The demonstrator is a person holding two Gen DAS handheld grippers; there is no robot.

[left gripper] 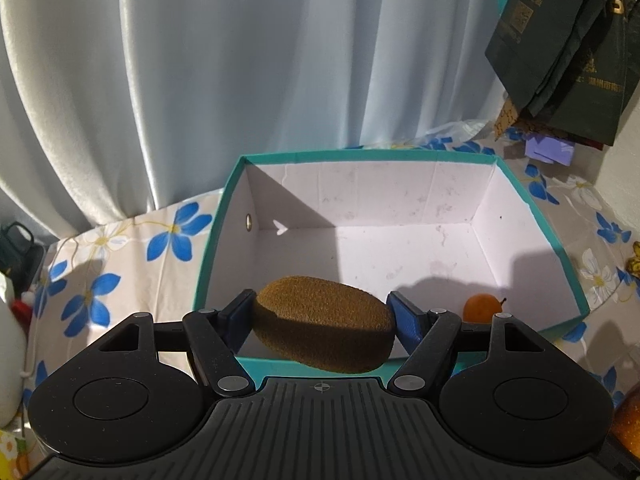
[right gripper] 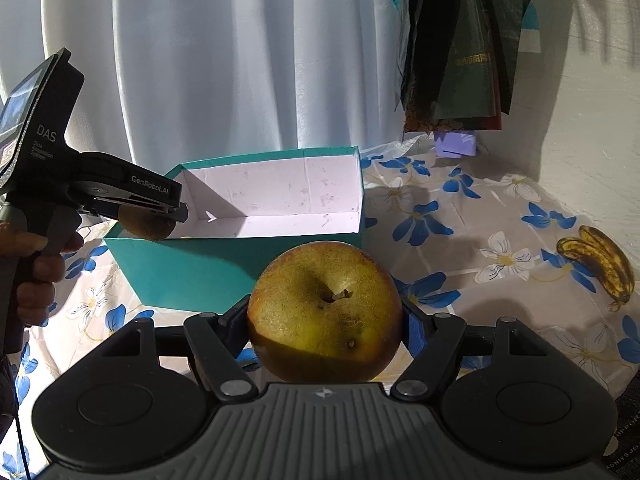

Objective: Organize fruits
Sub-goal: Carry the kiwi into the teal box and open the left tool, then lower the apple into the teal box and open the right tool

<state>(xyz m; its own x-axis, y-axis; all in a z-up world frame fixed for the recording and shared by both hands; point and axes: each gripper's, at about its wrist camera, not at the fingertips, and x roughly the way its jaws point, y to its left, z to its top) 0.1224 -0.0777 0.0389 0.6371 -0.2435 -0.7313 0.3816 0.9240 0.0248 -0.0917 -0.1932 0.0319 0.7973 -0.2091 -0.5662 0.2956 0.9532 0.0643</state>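
My left gripper [left gripper: 322, 314] is shut on a brown kiwi [left gripper: 324, 324] and holds it over the near rim of the teal box [left gripper: 218, 240]. The box has a white inside and holds a small orange fruit [left gripper: 480, 307] at its near right corner. In the right wrist view the left gripper [right gripper: 160, 216] and its kiwi [right gripper: 148, 226] sit above the left corner of the box [right gripper: 192, 268]. My right gripper [right gripper: 324, 320] is shut on a yellow-green pear [right gripper: 324, 312], held in front of the box, above the tablecloth.
A spotted banana bunch [right gripper: 600, 264] lies on the flowered tablecloth [right gripper: 460, 240] at the right. Dark bags [right gripper: 452, 40] hang at the back right. A white curtain [right gripper: 220, 60] runs behind the table. An orange fruit [left gripper: 628, 424] shows at the right edge.
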